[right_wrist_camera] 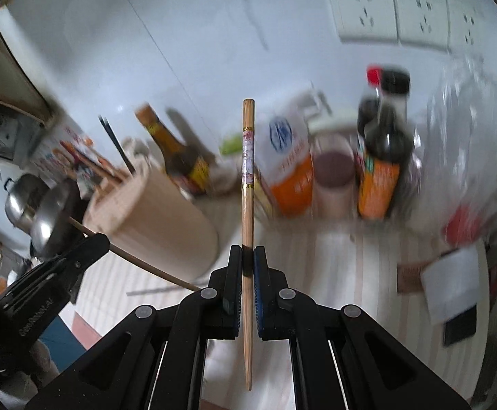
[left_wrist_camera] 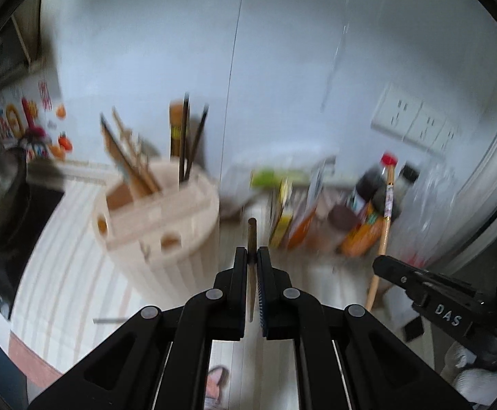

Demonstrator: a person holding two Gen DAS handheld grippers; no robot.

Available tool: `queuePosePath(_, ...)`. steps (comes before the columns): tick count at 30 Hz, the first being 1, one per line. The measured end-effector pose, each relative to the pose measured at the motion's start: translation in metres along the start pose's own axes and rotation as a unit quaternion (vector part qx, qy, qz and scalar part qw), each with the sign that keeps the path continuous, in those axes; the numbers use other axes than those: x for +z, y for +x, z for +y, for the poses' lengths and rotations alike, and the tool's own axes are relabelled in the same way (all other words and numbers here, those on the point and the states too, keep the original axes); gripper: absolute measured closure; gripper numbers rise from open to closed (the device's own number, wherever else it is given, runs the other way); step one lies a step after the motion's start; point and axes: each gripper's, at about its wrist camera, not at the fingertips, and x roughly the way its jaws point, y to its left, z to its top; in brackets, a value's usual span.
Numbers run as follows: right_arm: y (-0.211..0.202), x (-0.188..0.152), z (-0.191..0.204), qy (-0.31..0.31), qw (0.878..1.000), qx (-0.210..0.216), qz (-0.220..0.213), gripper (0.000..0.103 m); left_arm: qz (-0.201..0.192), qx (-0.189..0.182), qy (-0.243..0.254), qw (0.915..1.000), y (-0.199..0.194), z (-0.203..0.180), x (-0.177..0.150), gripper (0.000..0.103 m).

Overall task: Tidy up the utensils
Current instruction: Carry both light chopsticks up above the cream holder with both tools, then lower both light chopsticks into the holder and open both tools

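Wooden chopsticks, one clamped in each tool.
Left tool point(left_wrist_camera: 252, 256) and right tool point(right_wrist_camera: 247, 256) each grip a chopstick point(right_wrist_camera: 247, 184); holder point(left_wrist_camera: 159, 225) ahead-left is part filled, both sticks not yet stowed.

Left gripper point(left_wrist_camera: 252, 256) and right gripper point(right_wrist_camera: 247, 256) both tilt downward, jaws clamped on a thin stick each

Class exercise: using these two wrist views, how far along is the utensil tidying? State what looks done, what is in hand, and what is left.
Done: several chopsticks already stand in the holder. In hand: the left gripper is shut on a plain chopstick, and the right gripper is shut on a patterned chopstick; neither is in the holder yet. Left: both go into the holder. Blur hides any other loose utensils.
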Motion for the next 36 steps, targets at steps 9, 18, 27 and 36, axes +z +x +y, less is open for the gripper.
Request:
queuePosePath(9,-0.045,0.070,0.023,0.004,0.996,0.025,-0.080,0.097,-0.071,-0.014,0.007,0.9973,-0.046,-0.002,0.074,0.100)
queuePosePath(18,-0.059,0.126,0.068,-0.014,0.989,0.075,-0.124,0.097,-0.107,0.001,0.017,0.9941,-0.092,0.016,0.128,0.100)
queuePosePath(27,-0.031,0.149,0.126,-0.040,0.984,0.116,-0.129,0.097,-0.129,0.054,0.010,0.9902,-0.108,0.048,0.142,0.100)
queuePosePath(36,0.019,0.161,0.185,-0.079,0.981,0.117,-0.136,0.097,-0.104,0.070,-0.030,0.9916,-0.082,0.092,0.143,0.100)
